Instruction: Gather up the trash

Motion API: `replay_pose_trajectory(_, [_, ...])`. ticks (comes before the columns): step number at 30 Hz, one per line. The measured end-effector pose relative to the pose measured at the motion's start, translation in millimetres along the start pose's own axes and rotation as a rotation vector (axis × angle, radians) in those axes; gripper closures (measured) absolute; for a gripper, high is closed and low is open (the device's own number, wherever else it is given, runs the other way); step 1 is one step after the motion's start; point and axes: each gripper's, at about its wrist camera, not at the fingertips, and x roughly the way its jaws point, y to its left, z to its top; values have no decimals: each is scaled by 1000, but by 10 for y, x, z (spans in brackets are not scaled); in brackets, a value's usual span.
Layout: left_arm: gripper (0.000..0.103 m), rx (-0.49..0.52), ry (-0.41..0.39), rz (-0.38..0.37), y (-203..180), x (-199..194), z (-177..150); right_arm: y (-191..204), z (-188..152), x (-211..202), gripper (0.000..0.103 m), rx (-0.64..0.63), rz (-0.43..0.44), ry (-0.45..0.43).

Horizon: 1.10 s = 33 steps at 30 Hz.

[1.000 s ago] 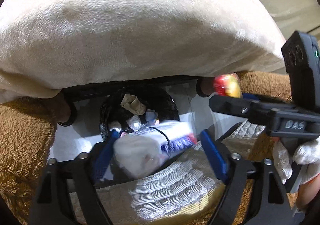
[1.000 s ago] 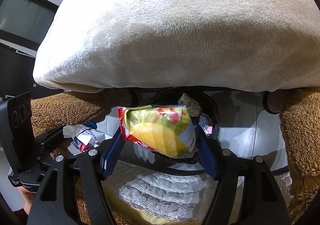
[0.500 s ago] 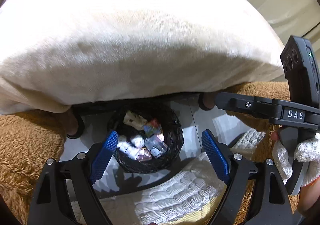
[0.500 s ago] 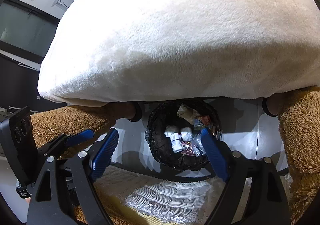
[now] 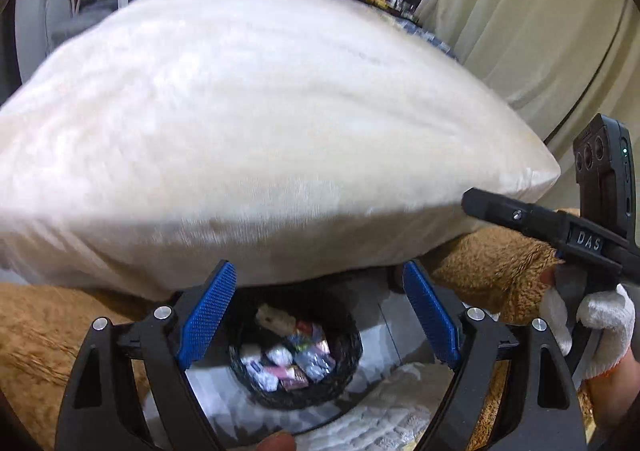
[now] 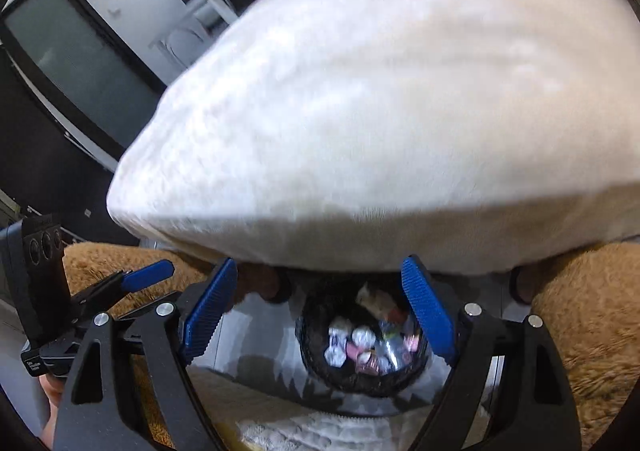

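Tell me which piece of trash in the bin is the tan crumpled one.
It is the tan paper wad at the far rim of the bin, nearest the pillow. The other pieces are white, pink or silvery and lie nearer the camera.

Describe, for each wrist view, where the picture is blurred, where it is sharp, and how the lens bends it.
Left wrist view: the white cushion is smeared by motion, the blue pads stay crisp, and dark corners with bowed edges show fisheye distortion. Right wrist view: the same cushion is blurred, the bin of wrappers is fairly sharp, and the dark screen curves.
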Motion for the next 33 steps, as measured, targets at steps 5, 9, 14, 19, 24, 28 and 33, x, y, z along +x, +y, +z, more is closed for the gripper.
replay_pose_trajectory(5, [20, 70, -126, 29, -32, -308, 248, 137, 196, -345, 19, -115, -19, -135])
replay_pose_trajectory(9, [20, 112, -199, 56, -8, -480, 454, 216, 462, -548, 19, -228, -72, -225])
replay_pose_trajectory(14, [19, 153, -247, 60, 60, -578, 668, 387, 688, -624, 16, -292, -124, -312])
replay_pose_trajectory(19, [19, 142, -281, 44, 154, -625, 724, 329, 813, -616, 16, -304, -148, -347])
replay_pose_trajectory(24, [7, 110, -310, 28, 182, -609, 671, 209, 922, -621, 5, -286, -149, -367])
replay_pose_trajectory(28, [7, 128, -345, 55, 134, -634, 623, 226, 890, -656, 5, -314, -173, -367])
replay_pose_trajectory(33, [7, 145, -365, 68, 95, -652, 570, 210, 823, -673, 5, -336, -170, -369])
